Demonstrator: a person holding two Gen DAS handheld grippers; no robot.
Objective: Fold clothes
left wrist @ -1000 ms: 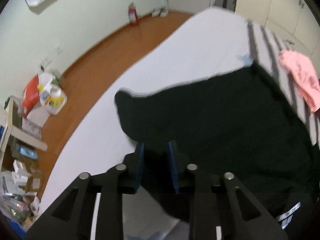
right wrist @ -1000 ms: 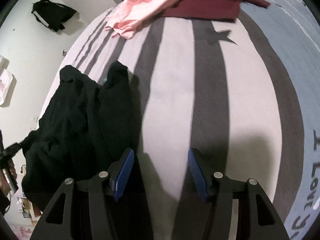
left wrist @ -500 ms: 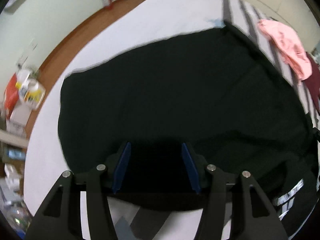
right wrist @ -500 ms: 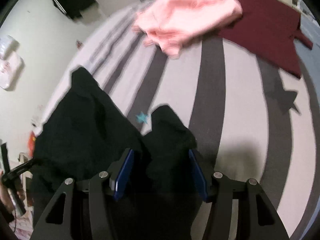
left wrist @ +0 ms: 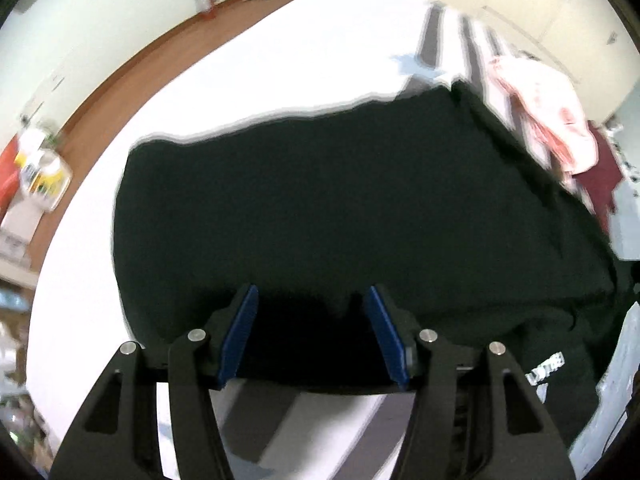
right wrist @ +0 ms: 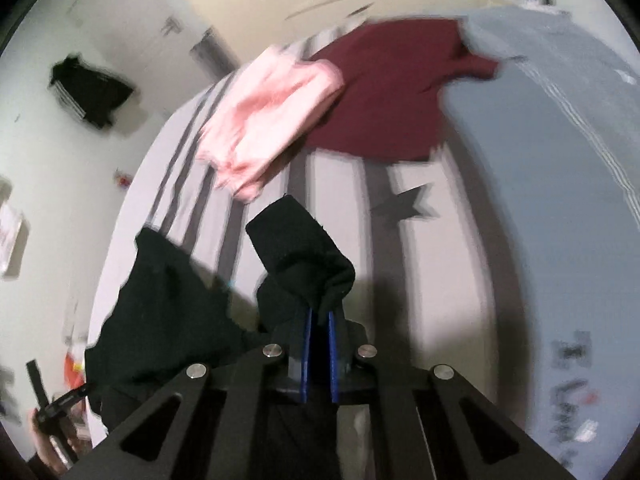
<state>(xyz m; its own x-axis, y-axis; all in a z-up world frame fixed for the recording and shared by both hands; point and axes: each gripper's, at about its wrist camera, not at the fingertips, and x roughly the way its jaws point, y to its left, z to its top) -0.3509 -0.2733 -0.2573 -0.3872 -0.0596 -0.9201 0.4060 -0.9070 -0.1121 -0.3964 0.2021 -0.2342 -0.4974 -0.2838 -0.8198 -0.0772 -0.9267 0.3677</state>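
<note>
Black soft-fabric garment [left wrist: 340,200] lies spread across the white and grey-striped bed cover [left wrist: 280,60]; a bunched part of it [right wrist: 304,256] rises off the surface. Beyond it lie a pink crumpled garment [right wrist: 268,124] and a flat maroon garment [right wrist: 392,92], the pink overlapping the maroon. Left gripper [left wrist: 312,328] sits over the near edge of the black fabric, blue pads wide apart, gripping nothing. Right gripper [right wrist: 319,344] has its pads nearly together, pinching the bunched part.

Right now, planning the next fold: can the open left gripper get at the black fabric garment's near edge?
Probably yes: the left gripper hangs open over the black fabric garment; nothing lies between.
</note>
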